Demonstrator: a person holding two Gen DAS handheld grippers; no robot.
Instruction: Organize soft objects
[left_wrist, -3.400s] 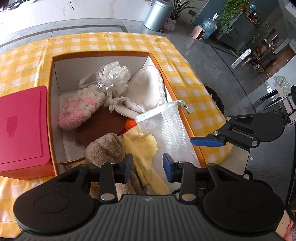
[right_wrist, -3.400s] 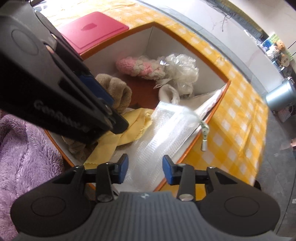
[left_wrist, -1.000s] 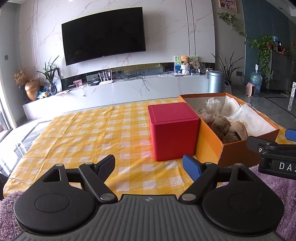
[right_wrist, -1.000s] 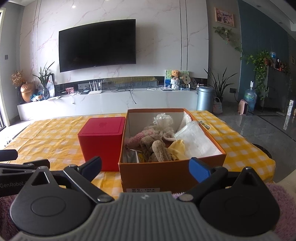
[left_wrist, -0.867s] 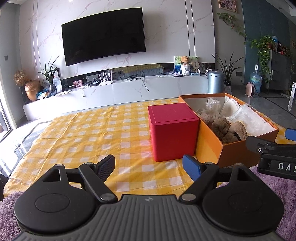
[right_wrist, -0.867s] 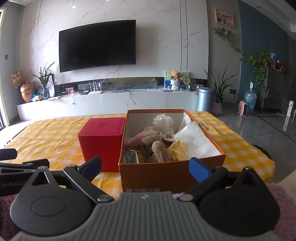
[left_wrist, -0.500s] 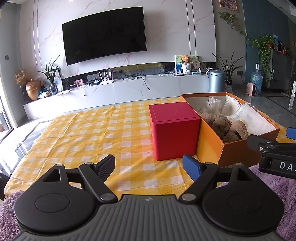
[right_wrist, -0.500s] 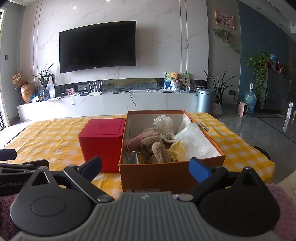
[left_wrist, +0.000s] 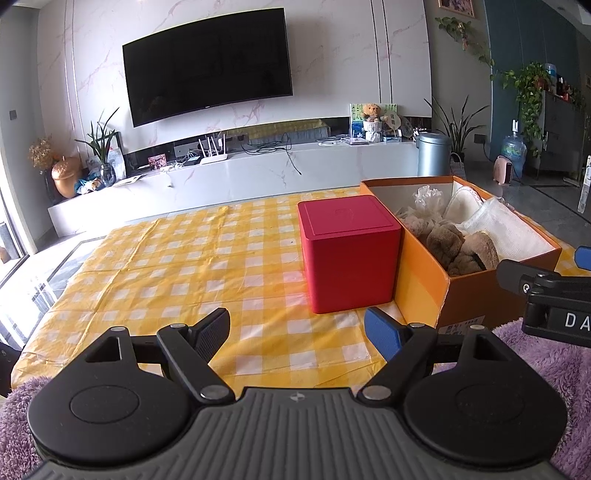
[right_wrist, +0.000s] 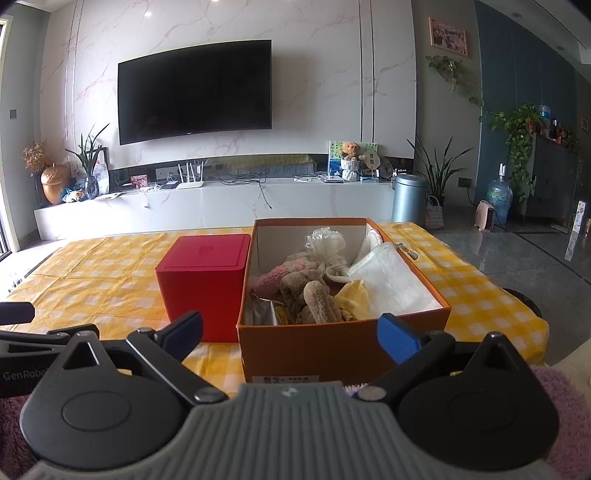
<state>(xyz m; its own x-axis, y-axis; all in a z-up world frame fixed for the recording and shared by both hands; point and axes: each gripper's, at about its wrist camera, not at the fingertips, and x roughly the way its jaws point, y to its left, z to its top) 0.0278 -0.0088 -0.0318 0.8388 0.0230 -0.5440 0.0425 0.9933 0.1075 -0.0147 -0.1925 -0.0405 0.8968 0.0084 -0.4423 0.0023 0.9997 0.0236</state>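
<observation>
The left gripper (left_wrist: 295, 330) is held low over the near edge of the counter (left_wrist: 184, 266); its fingers (left_wrist: 212, 326) are spread wide and nothing is held between them. Ahead of them and to the right, a closed red box (left_wrist: 349, 254) is seen, touching the orange box (right_wrist: 343, 347). The right gripper (right_wrist: 290, 334) is also wide open and empty, with the orange box just ahead of it. The sorting seems nearly done, so the fingers are best kept open and apart from the boxes. Inside the orange box the soft objects are gathered: a pink knitted piece (right_wrist: 275, 275), brown plush (right_wrist: 312, 295), a yellow cloth (right_wrist: 354, 297), a white mesh bag (right_wrist: 391, 282) and a white pouf (right_wrist: 325, 240) behind.
</observation>
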